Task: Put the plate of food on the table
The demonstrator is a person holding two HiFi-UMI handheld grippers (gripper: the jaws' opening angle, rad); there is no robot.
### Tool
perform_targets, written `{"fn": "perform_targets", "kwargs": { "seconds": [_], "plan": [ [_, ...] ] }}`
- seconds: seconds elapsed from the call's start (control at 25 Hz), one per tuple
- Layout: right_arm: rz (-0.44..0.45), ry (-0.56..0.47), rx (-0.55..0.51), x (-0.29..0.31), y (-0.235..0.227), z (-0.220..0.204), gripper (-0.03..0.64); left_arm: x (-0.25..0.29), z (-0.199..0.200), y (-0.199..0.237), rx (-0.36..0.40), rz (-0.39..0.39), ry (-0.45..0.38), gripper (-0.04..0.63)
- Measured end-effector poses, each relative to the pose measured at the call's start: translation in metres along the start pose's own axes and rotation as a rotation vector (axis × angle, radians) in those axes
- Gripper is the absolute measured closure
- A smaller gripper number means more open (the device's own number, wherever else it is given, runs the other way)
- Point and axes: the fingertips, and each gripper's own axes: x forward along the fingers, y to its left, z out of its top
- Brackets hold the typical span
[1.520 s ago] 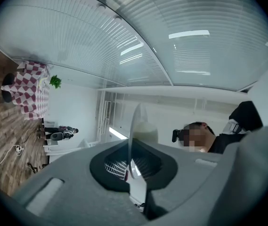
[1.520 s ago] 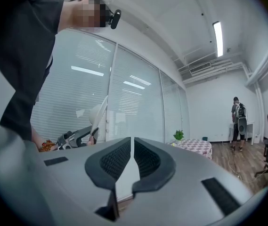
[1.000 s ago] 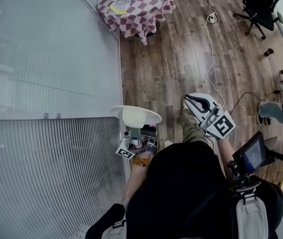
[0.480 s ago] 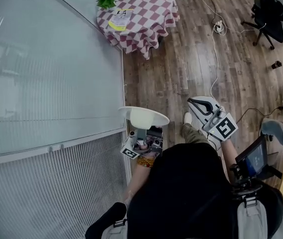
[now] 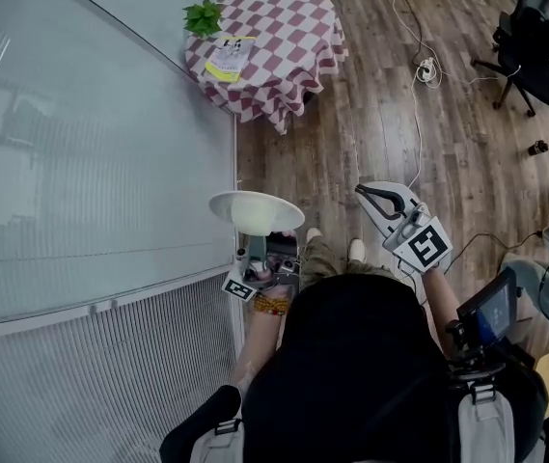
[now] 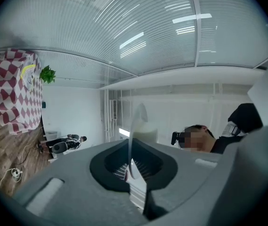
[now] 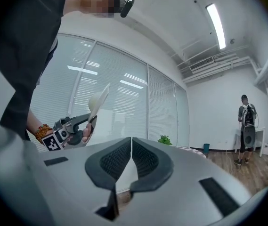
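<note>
Left gripper (image 5: 257,242) clamps the rim of the white plate (image 5: 255,210), carried roughly level above the wood floor (image 5: 351,114), just beside the glass wall (image 5: 100,143). Right gripper (image 5: 366,194) has its 2 jaws pressed together on nothing. Well ahead stands the checkered table (image 5: 288,37), bearing 1 plant (image 5: 203,15).
</note>
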Motion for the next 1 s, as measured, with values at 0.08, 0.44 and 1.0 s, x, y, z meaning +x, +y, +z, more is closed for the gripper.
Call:
{"fn": "perform_targets", "kwargs": {
  "seconds": [0.08, 0.44, 1.0],
  "plan": [
    [0.014, 0.008, 0.011, 0.006, -0.005, -0.003, 0.603, 0.005, 0.007, 0.011, 0.001, 0.005, -0.021, 0.581],
    [0.006, 0.027, 0.009, 0.051, -0.052, -0.017, 0.603, 0.045, 0.032, 0.097, -0.037, -0.01, -0.035, 0.581],
    [0.005, 0.069, 0.027, 0.157, -0.144, -0.02, 0.603, 0.115, 0.095, 0.228, -0.095, 0.042, -0.084, 0.581]
  ]
}}
